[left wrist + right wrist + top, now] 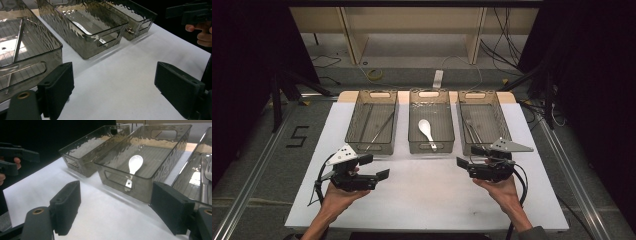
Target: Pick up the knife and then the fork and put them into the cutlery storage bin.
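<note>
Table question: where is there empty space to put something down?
The white table is bare between the left gripper and right gripper, in front of the three clear bins. The back is crowded: left bin, middle bin with a white spoon, right bin, with narrow gaps between.

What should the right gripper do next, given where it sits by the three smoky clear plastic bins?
Probably ease the right gripper forward toward the white ceramic spoon in the middle smoky clear plastic bin. Its jaws stand open with nothing between them, low over the white tabletop, and they face that bin's near wall.
</note>
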A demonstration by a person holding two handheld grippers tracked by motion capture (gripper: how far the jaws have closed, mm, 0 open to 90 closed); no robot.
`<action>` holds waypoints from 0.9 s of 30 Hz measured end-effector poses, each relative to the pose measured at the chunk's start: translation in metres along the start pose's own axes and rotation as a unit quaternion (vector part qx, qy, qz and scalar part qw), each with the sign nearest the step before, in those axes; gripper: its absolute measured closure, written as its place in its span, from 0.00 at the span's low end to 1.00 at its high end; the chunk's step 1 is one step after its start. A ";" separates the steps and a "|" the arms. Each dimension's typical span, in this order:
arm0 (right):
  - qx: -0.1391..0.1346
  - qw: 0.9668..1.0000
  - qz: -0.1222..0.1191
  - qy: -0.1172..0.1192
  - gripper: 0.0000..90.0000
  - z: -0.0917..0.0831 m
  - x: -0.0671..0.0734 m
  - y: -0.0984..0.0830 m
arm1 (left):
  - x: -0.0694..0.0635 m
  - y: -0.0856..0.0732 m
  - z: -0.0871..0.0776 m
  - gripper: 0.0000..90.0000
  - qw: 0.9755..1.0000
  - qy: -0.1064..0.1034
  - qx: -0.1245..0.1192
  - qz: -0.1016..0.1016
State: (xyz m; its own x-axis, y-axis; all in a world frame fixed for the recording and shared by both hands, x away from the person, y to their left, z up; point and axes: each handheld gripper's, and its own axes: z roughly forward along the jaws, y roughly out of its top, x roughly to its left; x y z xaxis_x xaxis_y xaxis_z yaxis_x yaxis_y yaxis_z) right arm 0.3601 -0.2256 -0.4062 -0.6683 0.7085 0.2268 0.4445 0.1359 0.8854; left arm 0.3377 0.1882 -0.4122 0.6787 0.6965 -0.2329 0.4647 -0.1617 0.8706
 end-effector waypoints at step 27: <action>-0.022 1.000 -0.003 0.006 0.26 -0.023 0.012 -0.030 | 0.000 0.000 -0.003 0.17 1.000 -0.012 -0.016 -0.003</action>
State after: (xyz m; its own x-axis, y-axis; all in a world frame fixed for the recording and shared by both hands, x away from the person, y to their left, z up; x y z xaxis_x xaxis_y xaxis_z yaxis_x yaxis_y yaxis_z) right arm 0.3251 -0.2368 -0.4203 -0.6781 0.6992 0.2264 0.4138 0.1087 0.9038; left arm 0.3356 0.1902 -0.4107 0.6902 0.6800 -0.2475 0.4500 -0.1354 0.8827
